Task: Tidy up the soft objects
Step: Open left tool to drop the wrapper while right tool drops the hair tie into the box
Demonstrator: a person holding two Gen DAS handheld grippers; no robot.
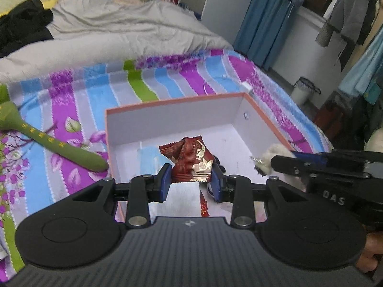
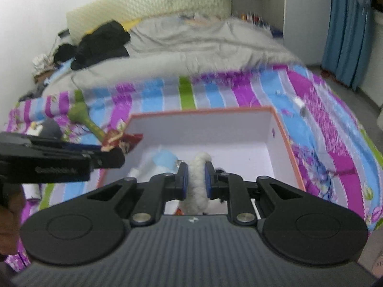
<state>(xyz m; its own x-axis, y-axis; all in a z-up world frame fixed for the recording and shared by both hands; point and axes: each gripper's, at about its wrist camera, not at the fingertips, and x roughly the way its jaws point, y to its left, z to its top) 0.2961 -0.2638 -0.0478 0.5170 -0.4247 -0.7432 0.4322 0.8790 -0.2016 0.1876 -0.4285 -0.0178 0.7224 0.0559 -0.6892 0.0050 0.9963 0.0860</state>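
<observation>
Left gripper (image 1: 191,181) clamped on red snack packet (image 1: 191,159), right gripper (image 2: 195,179) pinching white fluffy toy (image 2: 197,186), both over open box (image 1: 177,104). Next: lower, release inside.

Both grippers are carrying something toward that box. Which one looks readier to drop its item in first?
Probably the left gripper: its red packet hangs over the box floor, while the right gripper holds its white fluffy toy nearer the front wall.
</observation>
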